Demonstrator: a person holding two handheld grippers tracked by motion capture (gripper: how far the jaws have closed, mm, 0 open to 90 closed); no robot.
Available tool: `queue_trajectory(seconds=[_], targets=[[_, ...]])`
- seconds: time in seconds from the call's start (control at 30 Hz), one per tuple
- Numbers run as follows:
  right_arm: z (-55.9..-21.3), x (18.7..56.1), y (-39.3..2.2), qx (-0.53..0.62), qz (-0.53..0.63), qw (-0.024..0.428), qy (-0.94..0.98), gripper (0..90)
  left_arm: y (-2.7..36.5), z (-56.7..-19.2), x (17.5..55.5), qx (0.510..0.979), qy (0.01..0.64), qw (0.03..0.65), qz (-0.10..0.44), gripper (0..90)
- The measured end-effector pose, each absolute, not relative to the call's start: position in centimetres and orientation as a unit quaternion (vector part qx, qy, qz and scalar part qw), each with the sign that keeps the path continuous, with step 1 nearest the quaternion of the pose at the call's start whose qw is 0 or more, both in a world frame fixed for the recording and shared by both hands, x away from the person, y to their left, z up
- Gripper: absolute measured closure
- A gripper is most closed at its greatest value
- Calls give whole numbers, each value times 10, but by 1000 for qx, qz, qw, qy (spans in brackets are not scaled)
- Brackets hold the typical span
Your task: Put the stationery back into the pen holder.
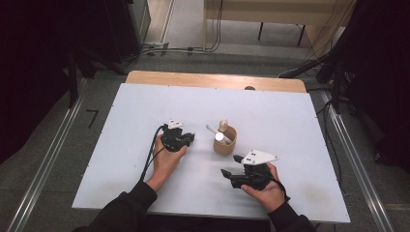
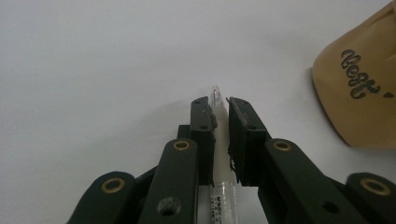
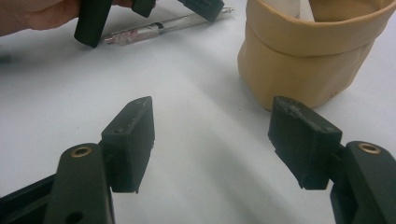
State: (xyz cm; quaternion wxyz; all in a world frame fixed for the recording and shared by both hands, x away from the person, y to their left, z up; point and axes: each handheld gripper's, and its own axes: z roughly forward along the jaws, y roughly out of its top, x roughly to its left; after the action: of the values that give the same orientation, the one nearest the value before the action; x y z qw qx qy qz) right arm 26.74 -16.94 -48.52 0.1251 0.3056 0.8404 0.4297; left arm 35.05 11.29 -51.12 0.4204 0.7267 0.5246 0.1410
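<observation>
Two tools on the white desk (image 1: 145, 159), and the left tool (image 2: 220, 112) is the busy one: its jaws are pinched tight on a thin clear pen (image 2: 216, 95) lying flat on the desk, just left of the tan holder (image 1: 225, 141). Right tool (image 3: 212, 135) sits idle nearer the person, jaws spread wide with nothing between them.

To do this well I'd lift straight up before swinging over, since a slim round barrel like that will want to roll or pivot in flat pads. The holder looks like soft folded leather or kraft paper, hard to say which, with a rolled rim and a couple of things already standing in it. Tip the pen upright and aim for the gap.
</observation>
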Motion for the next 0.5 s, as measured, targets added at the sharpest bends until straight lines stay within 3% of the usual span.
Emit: queue_trajectory(seconds=[0.5], targets=[[-485,268,-170,308,431,126,839,300,122,-490,341,702,514,481,104,821]])
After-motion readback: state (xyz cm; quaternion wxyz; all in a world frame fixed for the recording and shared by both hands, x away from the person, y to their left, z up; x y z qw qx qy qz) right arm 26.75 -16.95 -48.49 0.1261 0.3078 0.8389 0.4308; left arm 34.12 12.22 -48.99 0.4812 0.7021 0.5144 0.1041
